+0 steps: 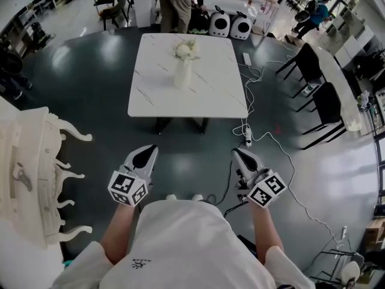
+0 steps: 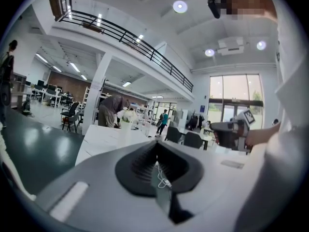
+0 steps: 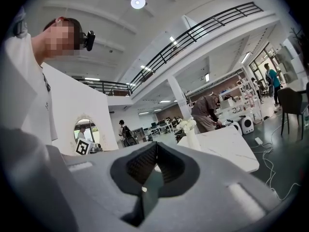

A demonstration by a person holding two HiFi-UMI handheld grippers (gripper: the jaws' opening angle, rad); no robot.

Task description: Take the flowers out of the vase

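Flowers (image 1: 186, 49), white and bunched, are seen standing in a pale vase (image 1: 182, 74), which is set upright near the middle of a white marbled table (image 1: 210, 95), slightly toward its far edge. Nothing else is seen on the tabletop. In the right gripper view the flowers (image 3: 187, 125) and vase (image 3: 192, 140) are seen beyond the jaws, on the table (image 3: 231, 149).

A standing person (image 1: 174, 5) is bent over just past the table's far edge. A white cable (image 1: 252, 83) is trailed along the floor off the table's right edge, down to a power strip (image 1: 247, 136) beside the near right corner. Black chairs (image 1: 328, 104) are placed farther right.

Both grippers are held well short of the table's near edge, over the dark floor. The left gripper (image 1: 146, 156) is pointed toward the table; its jaws are pressed together with nothing between them. The right gripper (image 1: 240, 155) is likewise closed and empty, its jaws met at the tips.
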